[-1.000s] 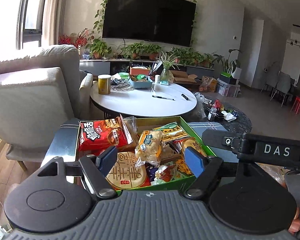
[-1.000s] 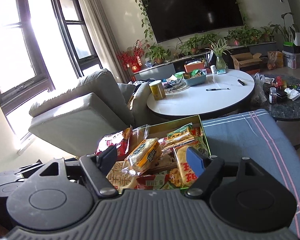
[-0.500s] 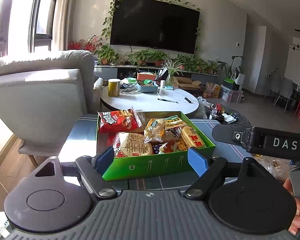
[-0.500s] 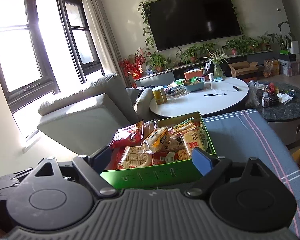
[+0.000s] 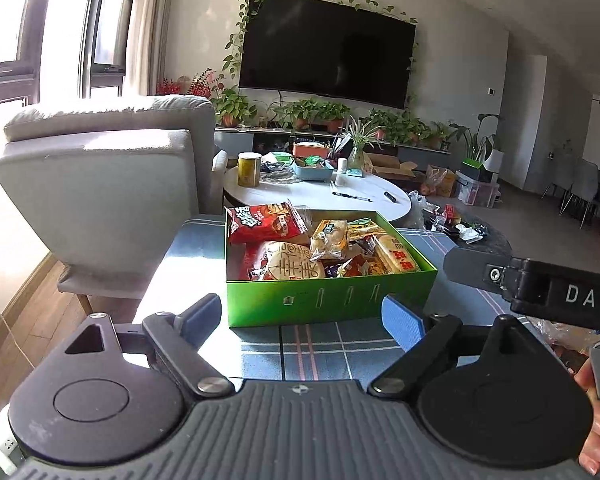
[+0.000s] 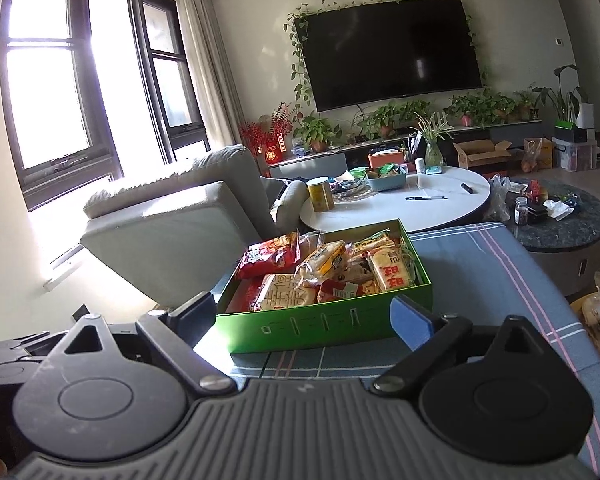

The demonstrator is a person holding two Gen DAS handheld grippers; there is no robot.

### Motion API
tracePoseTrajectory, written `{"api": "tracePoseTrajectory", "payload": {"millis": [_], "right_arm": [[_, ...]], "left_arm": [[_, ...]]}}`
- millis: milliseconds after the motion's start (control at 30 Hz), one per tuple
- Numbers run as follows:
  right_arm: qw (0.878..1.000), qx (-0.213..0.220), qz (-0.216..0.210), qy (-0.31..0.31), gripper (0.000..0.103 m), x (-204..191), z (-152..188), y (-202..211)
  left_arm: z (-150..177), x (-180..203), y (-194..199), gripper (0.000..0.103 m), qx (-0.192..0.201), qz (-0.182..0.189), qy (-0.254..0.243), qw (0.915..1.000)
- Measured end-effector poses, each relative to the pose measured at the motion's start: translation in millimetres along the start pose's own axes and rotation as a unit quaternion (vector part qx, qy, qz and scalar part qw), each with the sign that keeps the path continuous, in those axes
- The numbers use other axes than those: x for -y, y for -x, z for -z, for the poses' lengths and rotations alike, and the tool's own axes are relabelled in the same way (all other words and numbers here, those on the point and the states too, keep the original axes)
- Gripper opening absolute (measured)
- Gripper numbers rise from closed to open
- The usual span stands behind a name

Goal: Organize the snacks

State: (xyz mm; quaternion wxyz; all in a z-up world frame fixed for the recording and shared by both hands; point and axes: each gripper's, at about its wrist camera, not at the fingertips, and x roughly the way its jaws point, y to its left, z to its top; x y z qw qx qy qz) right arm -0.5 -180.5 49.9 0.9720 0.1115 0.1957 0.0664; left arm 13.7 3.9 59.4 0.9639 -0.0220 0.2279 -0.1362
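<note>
I keep both grippers back from the green box (image 5: pixel 332 300), which sits on the blue checked cloth (image 5: pixel 340 348) and is full of snack packets. The left gripper (image 5: pixel 302 318) has just been opening; its jaws are spread and nothing is between them. The right gripper (image 6: pixel 304 318) is also spread and empty. I judge the packing is done, so nothing needs holding.
</note>
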Motion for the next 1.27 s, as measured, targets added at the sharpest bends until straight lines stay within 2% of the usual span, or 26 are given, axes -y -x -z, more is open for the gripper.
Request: {"api": "tracePoseTrajectory", "payload": {"millis": [500,1267], "right_arm": [[1.0,-0.005,0.007,-0.001,0.086,2,11,-2],[1.0,-0.012,0.001,0.007,0.086,1,12,0]], "left_arm": [[9,-2,-5,0.087,-0.024,0.0,0.007,0.9997],[11,-2,-5,0.087,-0.03,-0.004,0.007,0.9995]]}}
